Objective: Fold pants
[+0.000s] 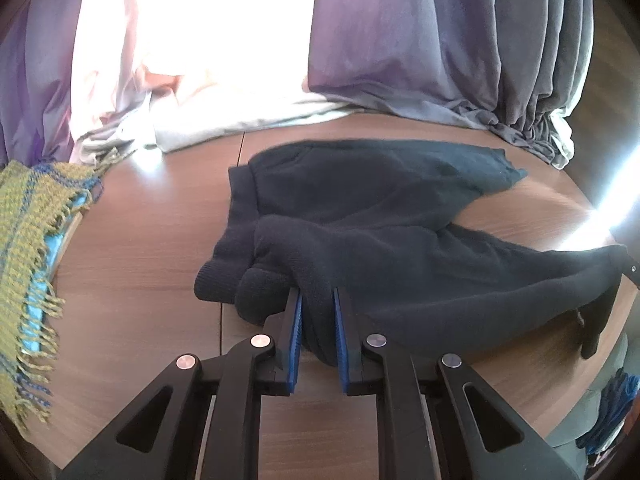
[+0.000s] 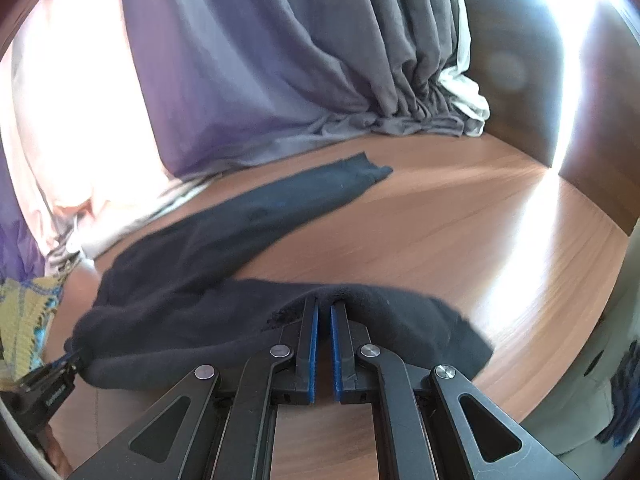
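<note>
Gripping the dark pants [image 1: 400,216], left tool [image 1: 318,294] and right tool [image 2: 324,304], both clamped.

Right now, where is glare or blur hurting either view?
Left wrist view: window blown out white, a glare streak over the table at right; pants sharp. Right wrist view: glare washes the table's right side; the far pant leg is slightly blurred.

Grey-purple curtains [image 1: 420,40] hang behind the wooden surface [image 1: 140,240]; bright window light [image 1: 200,20] glares between them.
</note>
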`<state>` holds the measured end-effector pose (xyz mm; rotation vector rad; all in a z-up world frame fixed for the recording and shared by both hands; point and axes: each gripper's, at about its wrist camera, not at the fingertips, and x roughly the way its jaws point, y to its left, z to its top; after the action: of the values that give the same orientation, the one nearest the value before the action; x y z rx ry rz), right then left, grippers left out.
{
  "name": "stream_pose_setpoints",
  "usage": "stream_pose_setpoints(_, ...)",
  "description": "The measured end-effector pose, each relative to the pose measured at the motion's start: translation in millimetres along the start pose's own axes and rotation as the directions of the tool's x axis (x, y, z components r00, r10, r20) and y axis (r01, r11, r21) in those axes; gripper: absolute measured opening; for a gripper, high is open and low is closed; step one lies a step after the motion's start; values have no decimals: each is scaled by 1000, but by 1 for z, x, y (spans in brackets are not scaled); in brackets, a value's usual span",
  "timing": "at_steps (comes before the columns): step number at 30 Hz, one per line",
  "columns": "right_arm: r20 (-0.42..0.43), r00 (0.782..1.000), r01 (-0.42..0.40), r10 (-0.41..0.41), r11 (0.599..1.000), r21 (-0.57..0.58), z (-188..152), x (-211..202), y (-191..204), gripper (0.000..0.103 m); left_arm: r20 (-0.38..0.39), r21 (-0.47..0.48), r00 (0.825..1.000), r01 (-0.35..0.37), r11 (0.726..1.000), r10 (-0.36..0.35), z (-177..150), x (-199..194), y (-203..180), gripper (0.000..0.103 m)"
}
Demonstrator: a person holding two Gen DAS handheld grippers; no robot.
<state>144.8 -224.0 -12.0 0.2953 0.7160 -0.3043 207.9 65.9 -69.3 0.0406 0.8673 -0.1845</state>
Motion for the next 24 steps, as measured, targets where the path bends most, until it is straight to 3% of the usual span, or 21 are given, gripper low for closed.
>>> stream_pose_setpoints(11,54,997,-55,59,997,-59,32,-20,-4,6,37,30,997,-72,997,71,28,-25,-20,13)
stream_pose_setpoints(24,37,986,-154,165,967,-201,107,25,7,6,93,38,986,-143,989,139,90,-6,-31,13)
